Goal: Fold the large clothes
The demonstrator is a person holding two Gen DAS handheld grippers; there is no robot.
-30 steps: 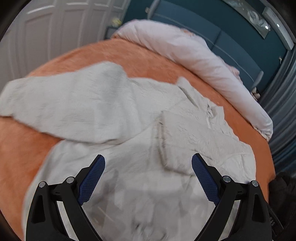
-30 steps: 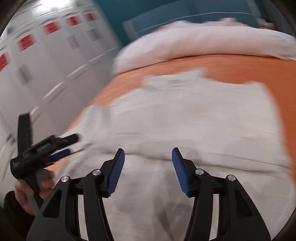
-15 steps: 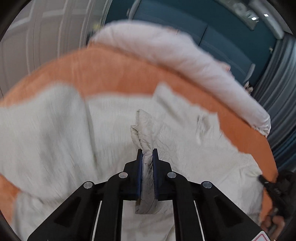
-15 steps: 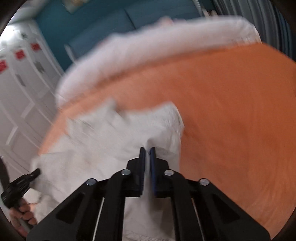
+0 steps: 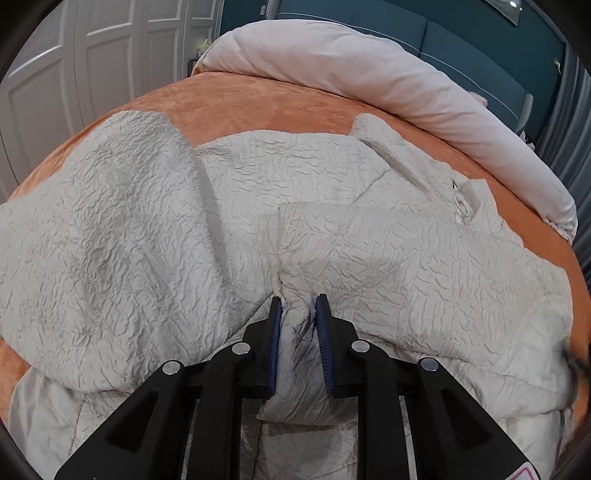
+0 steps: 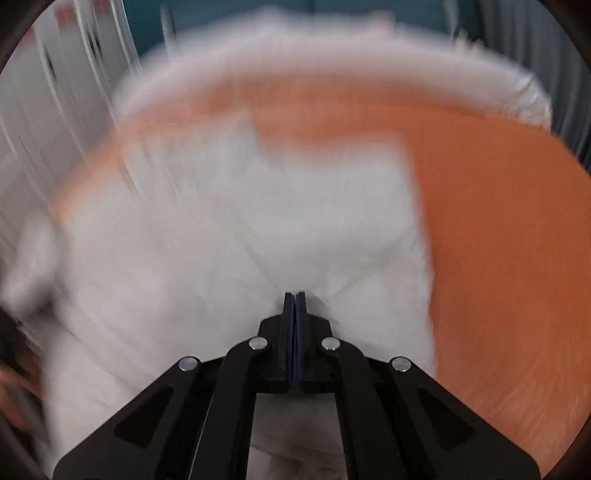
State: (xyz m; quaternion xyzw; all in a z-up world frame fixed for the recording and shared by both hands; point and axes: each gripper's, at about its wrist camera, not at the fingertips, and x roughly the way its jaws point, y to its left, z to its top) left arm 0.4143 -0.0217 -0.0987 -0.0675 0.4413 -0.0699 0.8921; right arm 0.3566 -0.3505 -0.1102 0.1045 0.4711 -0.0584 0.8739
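Note:
A large cream crinkled jacket (image 5: 332, 192) lies spread on the orange bed cover (image 5: 258, 107). One sleeve is folded across at the left and the collar lies at the far right. My left gripper (image 5: 298, 306) has a bunched fold of the jacket between its blue pads, and its jaws are opening. The right wrist view is blurred by motion. In it my right gripper (image 6: 294, 295) is shut at the near part of the jacket (image 6: 240, 221), and creases run in to its tips. The bare orange cover (image 6: 498, 240) fills the right side there.
A rolled pale pink duvet (image 5: 369, 62) lies along the far edge of the bed. White panelled doors (image 5: 92, 55) stand at the left and a dark teal wall (image 5: 480, 33) behind. A blurred hand (image 6: 14, 384) shows at the left edge.
Both grippers went from wide open above the jacket to closed on its fabric and sank lower. The left jaws have since widened a little around the bunched fold.

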